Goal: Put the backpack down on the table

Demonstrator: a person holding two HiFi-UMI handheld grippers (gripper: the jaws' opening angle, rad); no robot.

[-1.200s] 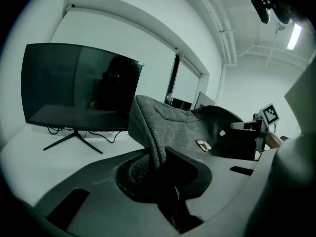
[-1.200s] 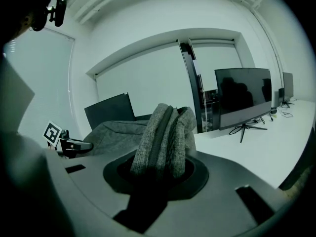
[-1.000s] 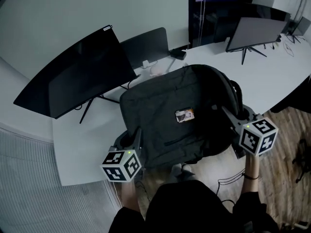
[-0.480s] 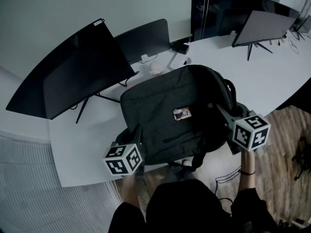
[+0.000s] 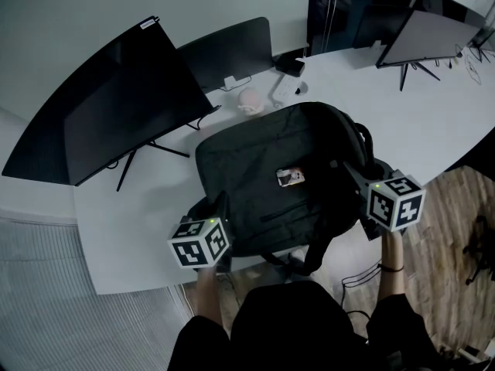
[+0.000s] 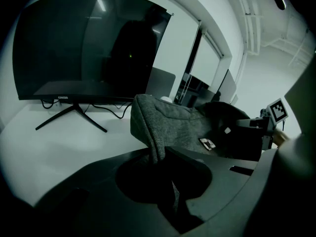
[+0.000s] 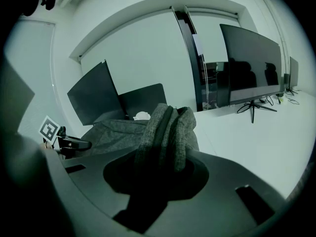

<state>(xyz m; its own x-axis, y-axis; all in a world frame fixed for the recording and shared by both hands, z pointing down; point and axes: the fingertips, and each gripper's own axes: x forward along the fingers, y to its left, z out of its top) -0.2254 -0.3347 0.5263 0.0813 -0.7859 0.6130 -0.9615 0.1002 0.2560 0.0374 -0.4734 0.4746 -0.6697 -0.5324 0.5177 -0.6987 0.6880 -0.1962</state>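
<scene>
The backpack lies front side up over the near part of the white table, held at both of its near corners so that it comes down flat instead of tipping. The left gripper is clamped on a thin fold of grey fabric at the left corner, and in its own view that fold stands pulled up between the nearly closed jaws. The right gripper bites a thicker bundle at the right side, the padded edge with what looks like a shoulder strap, so its jaws stand wider but are just as firmly on the cloth. Most of the bag seems to rest on the tabletop already, while the two pinched corners are lifted a little. The near end sits right at the table's curved front edge, and a loose strap hangs over it toward the floor, so pushing the bag a bit further in before letting go would keep it from sliding off. There is room for that: bare table shows beyond the top of the bag, up to some small white things and a smaller screen. The big monitor stands well apart on the left, its stand clear of the bag, and the right side of the table is open.
</scene>
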